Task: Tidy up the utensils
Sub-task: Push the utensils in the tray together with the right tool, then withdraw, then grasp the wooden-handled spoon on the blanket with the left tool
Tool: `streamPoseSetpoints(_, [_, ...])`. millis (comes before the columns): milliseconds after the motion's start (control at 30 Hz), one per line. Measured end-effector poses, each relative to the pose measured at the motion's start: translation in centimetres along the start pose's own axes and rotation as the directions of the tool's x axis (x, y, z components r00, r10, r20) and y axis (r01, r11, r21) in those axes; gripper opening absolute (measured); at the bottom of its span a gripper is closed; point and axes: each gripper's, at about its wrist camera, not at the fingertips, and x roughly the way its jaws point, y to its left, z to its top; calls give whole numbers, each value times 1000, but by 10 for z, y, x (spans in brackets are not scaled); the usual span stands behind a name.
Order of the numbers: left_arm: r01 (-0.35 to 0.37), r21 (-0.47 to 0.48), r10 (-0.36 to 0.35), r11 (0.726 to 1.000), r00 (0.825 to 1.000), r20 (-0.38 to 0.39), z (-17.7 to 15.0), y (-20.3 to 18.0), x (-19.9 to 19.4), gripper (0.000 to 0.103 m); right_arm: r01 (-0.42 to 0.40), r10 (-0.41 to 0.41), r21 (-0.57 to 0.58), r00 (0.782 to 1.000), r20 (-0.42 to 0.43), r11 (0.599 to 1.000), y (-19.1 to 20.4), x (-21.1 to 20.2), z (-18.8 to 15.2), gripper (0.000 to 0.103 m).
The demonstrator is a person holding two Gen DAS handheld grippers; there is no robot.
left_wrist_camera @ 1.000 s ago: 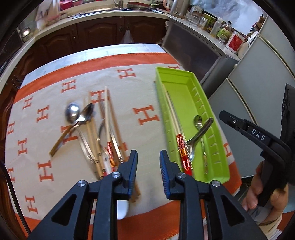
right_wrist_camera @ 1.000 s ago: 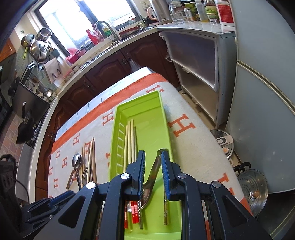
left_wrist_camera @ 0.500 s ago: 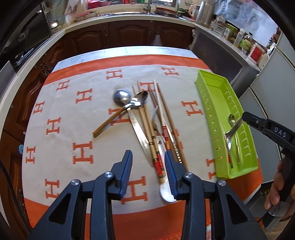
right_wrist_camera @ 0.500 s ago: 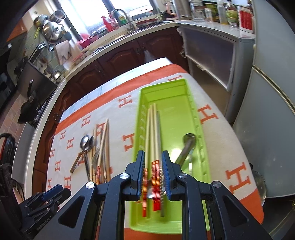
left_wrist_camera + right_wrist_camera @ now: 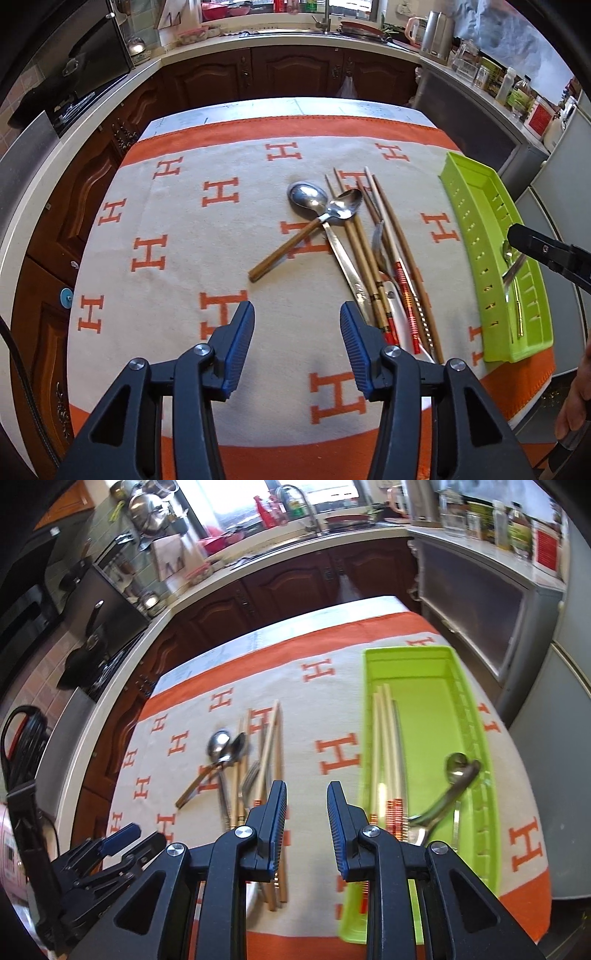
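The left gripper (image 5: 297,330) hung above the cloth (image 5: 177,295) with its blue-padded jaws parting and nothing between them. Just beyond its right finger lay the loose pile (image 5: 369,258) of utensils: two metal spoons (image 5: 325,206) with bowls touching, one on a wooden handle angled left, several long chopsticks (image 5: 388,236) running side by side, and a fork (image 5: 377,240) among them.

The right gripper (image 5: 306,810) hovered over the cloth between the pile and the green tray (image 5: 458,672), its fingers a little apart and gripping nothing. The tray sat at the cloth's right edge. Inside it, chopsticks (image 5: 384,738) lay along the left side, and a spoon (image 5: 456,764) and other metal cutlery lay crossed toward the right.

Kitchen counters (image 5: 258,40) and dark cabinets (image 5: 295,74) ringed the table.
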Motion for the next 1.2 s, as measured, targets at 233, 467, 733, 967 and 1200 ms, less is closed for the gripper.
streamPoseSetpoints(233, [-21, 24, 21, 999, 1000, 10, 12, 22, 16, 51, -48, 46, -52, 998, -37, 998, 21, 21, 3, 23])
streamPoseSetpoints(467, [43, 49, -42, 998, 999, -15, 27, 42, 37, 51, -74, 68, -71, 995, -75, 995, 30, 45, 6, 23])
streamPoseSetpoints(733, [118, 134, -111, 984, 992, -63, 47, 31, 70, 51, -91, 82, -71, 989, -120, 993, 31, 71, 5, 23])
streamPoseSetpoints(967, [122, 254, -101, 959, 990, -94, 57, 1, 93, 50, -96, 88, -57, 987, -134, 994, 28, 89, 8, 23])
streamPoseSetpoints(1200, [119, 302, -84, 946, 988, -127, 66, -16, 112, 21, -99, 91, -44, 985, -149, 994, 24, 98, 8, 23])
